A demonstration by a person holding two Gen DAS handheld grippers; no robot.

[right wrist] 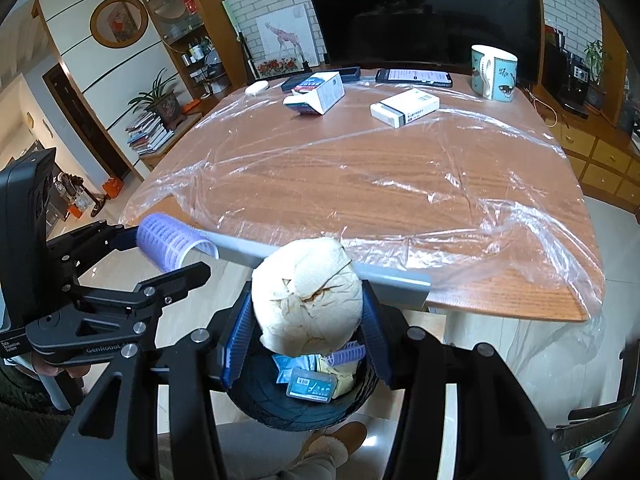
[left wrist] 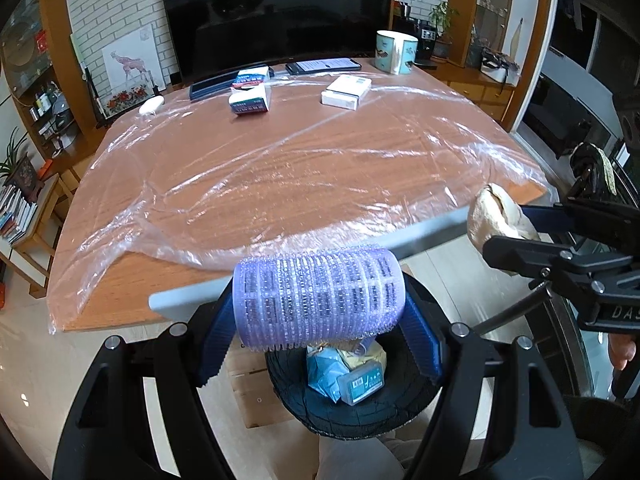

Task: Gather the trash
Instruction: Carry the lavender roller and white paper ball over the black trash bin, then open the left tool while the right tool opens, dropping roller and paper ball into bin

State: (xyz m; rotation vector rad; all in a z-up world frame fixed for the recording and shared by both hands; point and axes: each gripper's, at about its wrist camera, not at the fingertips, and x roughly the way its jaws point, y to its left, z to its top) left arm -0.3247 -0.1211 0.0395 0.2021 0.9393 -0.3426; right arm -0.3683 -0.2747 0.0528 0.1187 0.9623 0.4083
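Observation:
My left gripper (left wrist: 320, 322) is shut on a purple hair roller (left wrist: 318, 298), held crosswise between the blue pads just past the table's near edge. The same hair roller (right wrist: 172, 246) shows at the left of the right wrist view. My right gripper (right wrist: 308, 332) is shut on a crumpled beige paper ball (right wrist: 308, 296); that paper ball (left wrist: 498, 216) also appears at the right of the left wrist view. Both hover above a black trash bin (left wrist: 360, 412) on the floor. The trash bin (right wrist: 280, 404) holds blue wrappers, a small plastic box and another purple roller.
The wooden table (right wrist: 360, 168) is covered by clear plastic film. At its far side lie two white boxes (right wrist: 404, 108), a phone (right wrist: 414, 77), a dark case and a patterned mug (right wrist: 494, 73). A cardboard box (left wrist: 256, 392) stands beside the bin. A person's foot (right wrist: 340, 440) is below.

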